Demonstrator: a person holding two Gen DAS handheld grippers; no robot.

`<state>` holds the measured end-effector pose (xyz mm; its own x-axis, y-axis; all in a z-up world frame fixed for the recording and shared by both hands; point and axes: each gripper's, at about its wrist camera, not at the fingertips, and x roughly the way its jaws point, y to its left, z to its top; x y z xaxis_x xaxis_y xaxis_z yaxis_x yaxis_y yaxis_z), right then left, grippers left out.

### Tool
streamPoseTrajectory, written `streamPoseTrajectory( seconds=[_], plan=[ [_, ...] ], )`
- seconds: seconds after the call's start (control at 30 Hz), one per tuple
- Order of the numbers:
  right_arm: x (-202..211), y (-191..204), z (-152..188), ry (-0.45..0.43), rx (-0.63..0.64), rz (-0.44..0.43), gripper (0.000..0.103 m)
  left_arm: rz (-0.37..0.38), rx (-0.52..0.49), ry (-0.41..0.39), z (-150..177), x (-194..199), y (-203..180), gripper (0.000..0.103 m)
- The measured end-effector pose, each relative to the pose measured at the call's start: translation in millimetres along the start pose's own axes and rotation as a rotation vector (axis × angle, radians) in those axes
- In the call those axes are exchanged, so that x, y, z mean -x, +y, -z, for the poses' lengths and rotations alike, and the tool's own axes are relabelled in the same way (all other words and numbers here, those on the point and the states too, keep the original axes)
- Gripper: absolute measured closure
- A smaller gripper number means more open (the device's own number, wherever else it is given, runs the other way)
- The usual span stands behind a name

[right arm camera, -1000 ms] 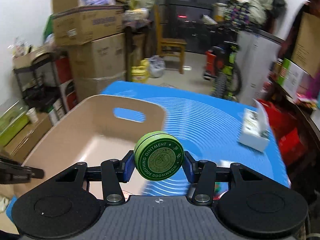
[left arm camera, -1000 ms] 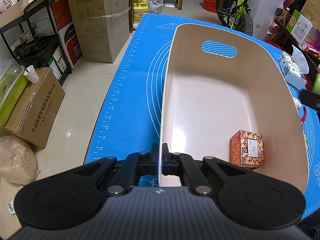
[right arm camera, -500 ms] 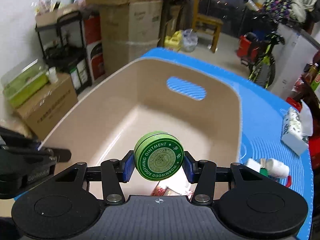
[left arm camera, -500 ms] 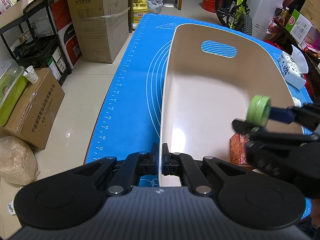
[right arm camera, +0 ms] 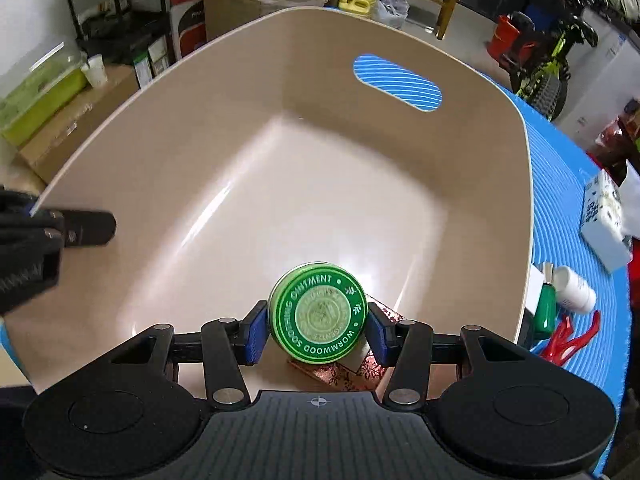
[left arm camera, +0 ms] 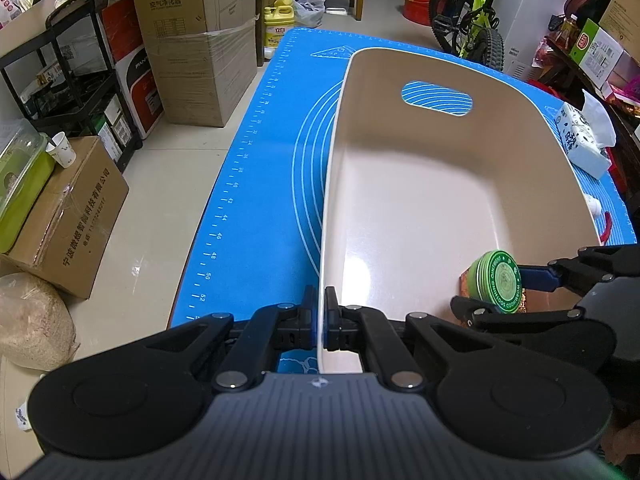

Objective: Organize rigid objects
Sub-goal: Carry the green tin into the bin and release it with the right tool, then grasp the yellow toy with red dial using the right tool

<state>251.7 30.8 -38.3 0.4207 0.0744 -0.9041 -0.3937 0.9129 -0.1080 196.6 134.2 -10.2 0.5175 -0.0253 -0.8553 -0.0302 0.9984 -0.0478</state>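
A beige plastic tub (left arm camera: 400,184) with a handle slot stands on the blue mat (left arm camera: 260,160). My left gripper (left arm camera: 320,320) is shut on the tub's near left wall. My right gripper (right arm camera: 318,330) is shut on a round green ointment tin (right arm camera: 318,316) and holds it inside the tub, low over a red-and-gold patterned box (right arm camera: 352,372). The tin (left arm camera: 498,282) and the right gripper (left arm camera: 520,292) also show in the left wrist view at the tub's near right. The tub (right arm camera: 280,160) fills the right wrist view.
On the mat right of the tub lie a white bottle (right arm camera: 574,288), a small green bottle (right arm camera: 546,312), a red clip (right arm camera: 568,340) and a tissue pack (right arm camera: 604,220). Cardboard boxes (left arm camera: 196,40), a black shelf and a bicycle (left arm camera: 476,12) stand on the floor around the table.
My right gripper has carried the green tin from beside the tub to inside it and lowered it over the patterned box. My left gripper has kept its hold on the tub wall.
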Motion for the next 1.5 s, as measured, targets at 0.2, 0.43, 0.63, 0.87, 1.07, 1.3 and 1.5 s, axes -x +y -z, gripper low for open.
streamPoseTrajectory(
  seconds=[0.2,0.43,0.63,0.87,1.07,1.3,1.5],
  plan=[
    [8,-1,3,-0.039,0.001,0.003,0.04,0.001,-0.002,-0.001,1,0,0,0.098],
    [47,-15,6,-0.168,-0.077,-0.034,0.031,0.002,-0.001,0.0,1,0,1,0.099],
    [83,-46,11,-0.271,-0.184,-0.004,0.029,0.002,-0.001,0.0,1,0,1,0.098],
    [97,-95,31,-0.327,-0.305,0.056,0.029,0.001,-0.001,0.0,1,1,2,0.098],
    [84,-125,54,-0.301,-0.393,0.117,0.029,0.003,0.0,0.0,1,1,2,0.098],
    [51,-157,92,-0.203,-0.482,0.176,0.029,0.008,0.002,-0.001,2,1,4,0.098],
    [19,-175,117,-0.112,-0.567,0.206,0.029,0.007,0.001,-0.001,2,1,4,0.098]
  ],
)
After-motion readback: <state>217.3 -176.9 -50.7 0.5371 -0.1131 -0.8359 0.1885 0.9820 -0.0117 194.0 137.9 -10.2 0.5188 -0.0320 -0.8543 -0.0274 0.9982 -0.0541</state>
